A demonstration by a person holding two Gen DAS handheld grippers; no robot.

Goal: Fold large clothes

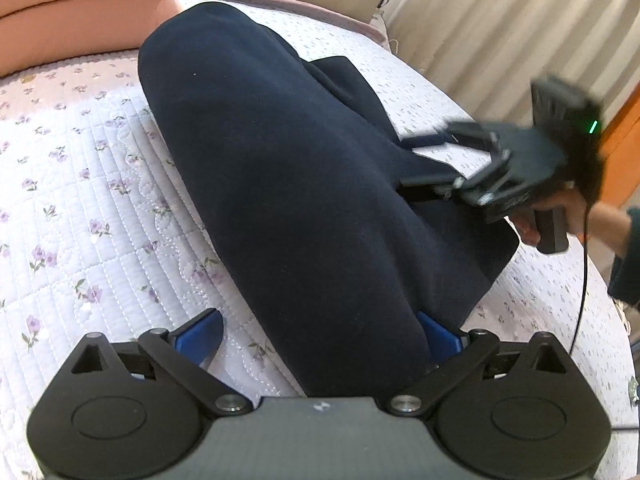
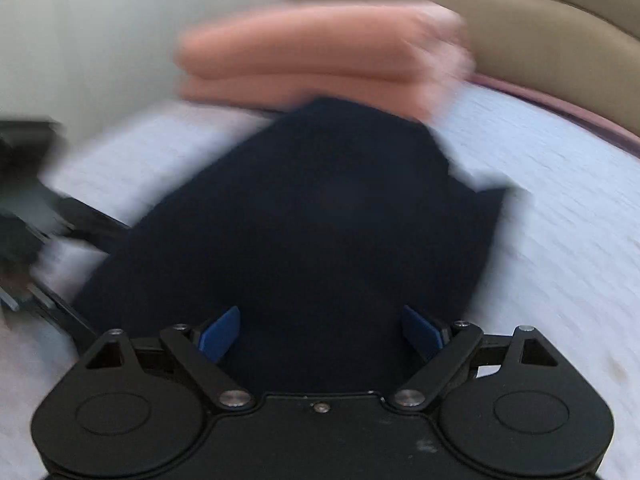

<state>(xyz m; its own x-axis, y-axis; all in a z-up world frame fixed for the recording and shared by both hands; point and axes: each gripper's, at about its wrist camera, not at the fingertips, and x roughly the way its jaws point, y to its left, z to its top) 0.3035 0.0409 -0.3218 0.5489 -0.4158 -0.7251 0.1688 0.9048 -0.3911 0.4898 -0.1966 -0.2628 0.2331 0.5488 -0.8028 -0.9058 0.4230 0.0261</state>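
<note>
A dark navy garment (image 1: 280, 184) lies folded lengthwise on the flowered quilt, running from the near edge toward the pillows. My left gripper (image 1: 320, 332) is open, its blue fingers (image 1: 200, 336) apart at the garment's near end, and the cloth lies over the right finger. My right gripper (image 1: 424, 160) shows from the side at the garment's right edge, jaws apart over the cloth. In the blurred right wrist view the right gripper (image 2: 320, 332) is open, with the garment (image 2: 304, 216) spread between and ahead of its blue fingers (image 2: 220, 336).
Stacked peach pillows (image 1: 80, 12) lie at the head of the bed, also in the right wrist view (image 2: 320, 60). The white quilt (image 1: 80, 200) with purple flowers covers the bed. Curtains (image 1: 500, 20) hang at the right. A beige headboard (image 2: 500, 20) stands behind.
</note>
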